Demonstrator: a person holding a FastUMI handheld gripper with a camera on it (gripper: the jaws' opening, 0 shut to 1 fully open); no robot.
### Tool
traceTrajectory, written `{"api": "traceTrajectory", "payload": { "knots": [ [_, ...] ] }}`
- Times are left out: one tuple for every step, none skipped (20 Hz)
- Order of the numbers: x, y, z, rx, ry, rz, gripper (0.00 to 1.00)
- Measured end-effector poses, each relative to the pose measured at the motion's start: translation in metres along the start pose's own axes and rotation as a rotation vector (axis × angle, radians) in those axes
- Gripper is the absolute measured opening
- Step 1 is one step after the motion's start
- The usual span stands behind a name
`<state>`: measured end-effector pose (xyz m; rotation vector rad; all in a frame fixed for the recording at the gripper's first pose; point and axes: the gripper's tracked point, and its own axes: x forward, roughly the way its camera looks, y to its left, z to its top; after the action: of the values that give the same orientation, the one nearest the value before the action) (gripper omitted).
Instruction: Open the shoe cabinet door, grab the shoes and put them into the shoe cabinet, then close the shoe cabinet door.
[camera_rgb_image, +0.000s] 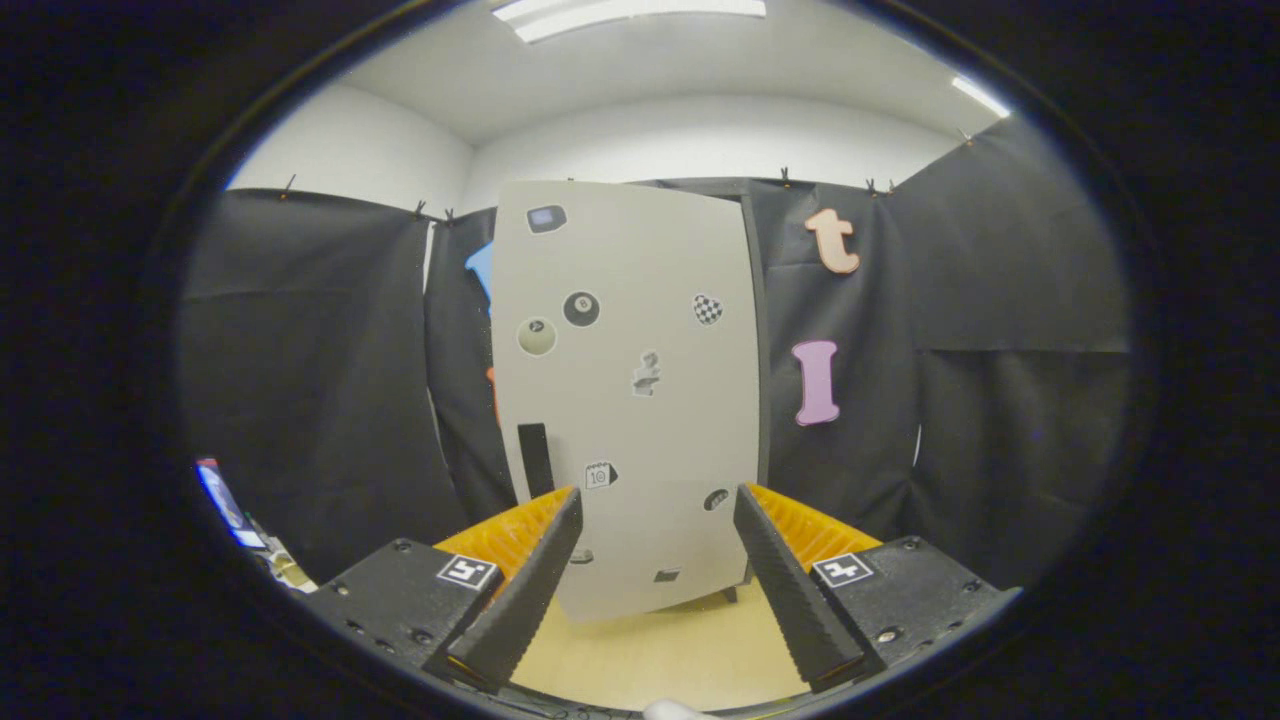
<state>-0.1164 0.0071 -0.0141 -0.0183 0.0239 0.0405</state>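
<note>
Where the frame's centre lies: tall pale grey shoe cabinet door (630, 400), a flat panel dotted with small round and irregular stickers, standing upright on a light wooden floor (650, 655). Narrow black vertical handle (535, 458) low on the panel's left side, just above the left fingertip. Thin dark cabinet edge (760, 350) visible along the panel's right side. Whether the door is shut flush or slightly ajar: cannot tell.

Lower centre: hand-held gripper (657, 515) with two ribbed black fingers (520, 590) backed by orange ridged plastic, mounted on black blocks bearing square white markers. Fingers spread wide apart, nothing between them, no contact with the panel; cabinet door seen through the gap, well beyond the tips.

Left and right of the door: black cloth wall (310, 370). Upper part: white ceiling with a bright strip light (620, 12). Lower left edge: small cluttered items (240, 520), too blurred to identify.
</note>
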Motion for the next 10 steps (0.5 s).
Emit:
{"api": "traceTrajectory", "payload": {
  "knots": [
    [-0.0003,0.0003,-0.0016,0.003,0.006,-0.001,0.99],
    [-0.0014,0.0005,-0.0053,0.005,0.014,0.003,1.0],
    [-0.0021,-0.0002,-0.007,0.007,0.021,0.001,1.0],
    [-0.0031,-0.0011,-0.0077,0.004,0.025,0.0,0.99],
    [-0.0032,-0.0032,-0.0067,0.001,0.026,-0.002,1.0],
    [-0.0035,-0.0041,-0.0057,-0.002,0.026,-0.003,0.99],
    [-0.0044,-0.0042,-0.0066,-0.002,0.026,-0.004,0.99],
    [-0.0047,-0.0042,-0.0065,-0.002,0.026,-0.003,0.99],
    [-0.0051,-0.0049,-0.0069,-0.001,0.028,-0.002,0.99],
    [-0.0048,-0.0052,-0.0077,0.001,0.031,-0.001,1.0]
  ]
}}
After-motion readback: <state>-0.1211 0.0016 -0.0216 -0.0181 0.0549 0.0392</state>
